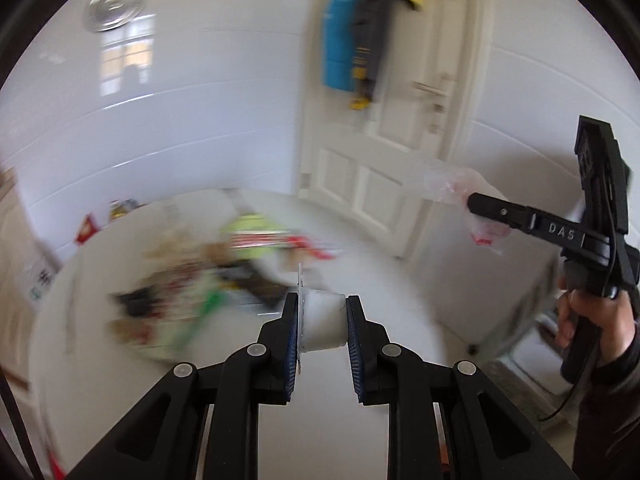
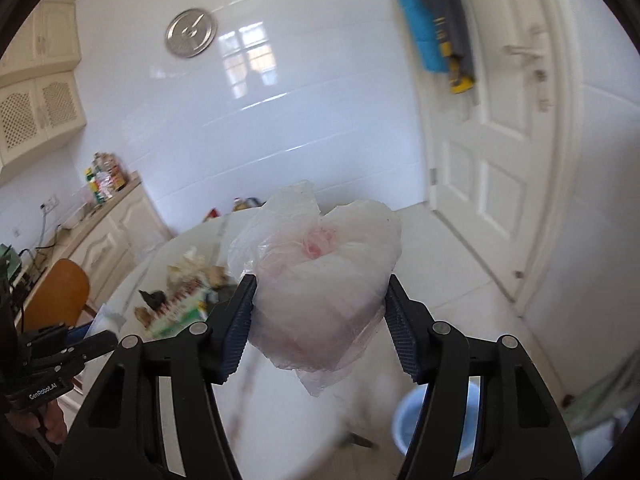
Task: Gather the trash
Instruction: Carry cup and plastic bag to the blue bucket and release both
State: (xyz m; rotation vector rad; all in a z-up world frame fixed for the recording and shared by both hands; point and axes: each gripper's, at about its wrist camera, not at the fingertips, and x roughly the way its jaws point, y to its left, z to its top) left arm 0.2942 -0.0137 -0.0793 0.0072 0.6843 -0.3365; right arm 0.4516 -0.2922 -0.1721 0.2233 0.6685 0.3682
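Both grippers loaded above counter [image 2: 280,392]: left gripper [image 1: 322,322] jaws clamp small white cup [image 1: 323,322]; right gripper [image 2: 320,320] jaws pinch crumpled plastic bag [image 2: 324,280]. Risk: slippery bag slides free short of blue bin [image 2: 404,420] beside counter.

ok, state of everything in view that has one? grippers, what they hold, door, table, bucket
left gripper: shut on small white cup
small white cup: held sideways, lid foil sticking up
right gripper: shut on crumpled plastic bag
crumpled plastic bag: bunched, lifted off table
white door: closed, clothes hanging on it
round table: trash pile left on it
blue bucket: upright on floor; contents unclear
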